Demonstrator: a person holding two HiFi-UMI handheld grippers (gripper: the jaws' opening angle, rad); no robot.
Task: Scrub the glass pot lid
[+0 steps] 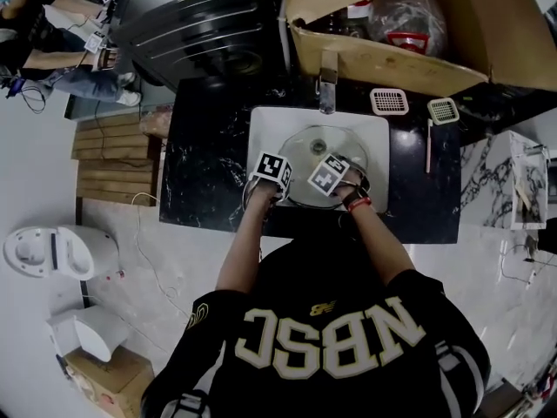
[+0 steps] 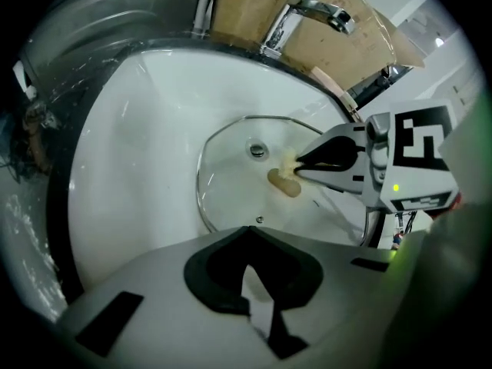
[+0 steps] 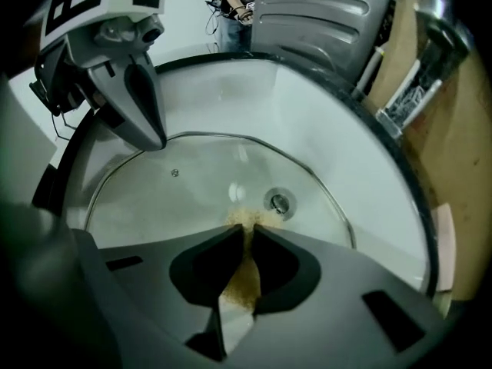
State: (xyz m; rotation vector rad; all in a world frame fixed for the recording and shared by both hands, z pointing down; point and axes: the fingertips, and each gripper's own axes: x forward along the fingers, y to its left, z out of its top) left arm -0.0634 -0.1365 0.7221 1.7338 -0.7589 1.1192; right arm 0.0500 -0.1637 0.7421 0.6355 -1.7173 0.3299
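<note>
Our right claw (image 3: 247,233) is clenched on a yellowish sponge (image 3: 240,279), and the sponge's free end is pressed onto the glass lid (image 3: 192,179) close to its middle. A small round metal piece (image 3: 279,201) shows just beyond the sponge. We cannot tell whether it belongs to the lid or is the drain seen through the glass.

Our left claw (image 2: 247,241) is clenched too, its tip down at the lid's near rim on the side opposite the sponge. We cannot tell whether it nips the rim or only presses on it.

The lid lies flat in the white sink (image 1: 261,124), under the faucet (image 1: 327,85). The sink is set in a black marble desk (image 1: 204,146), and an open cardboard box (image 1: 383,59) stands behind it.

We judge the lid to be stiff, fairly heavy for its size and easy to crack or chip against the hard basin. It is smooth, so it will likely slide under the sponge unless it is pinned. The metal band round the edge looks like the safest place to take hold, with the pads across the rim rather than on bare glass. We would scrub with moderate pressure.
</note>
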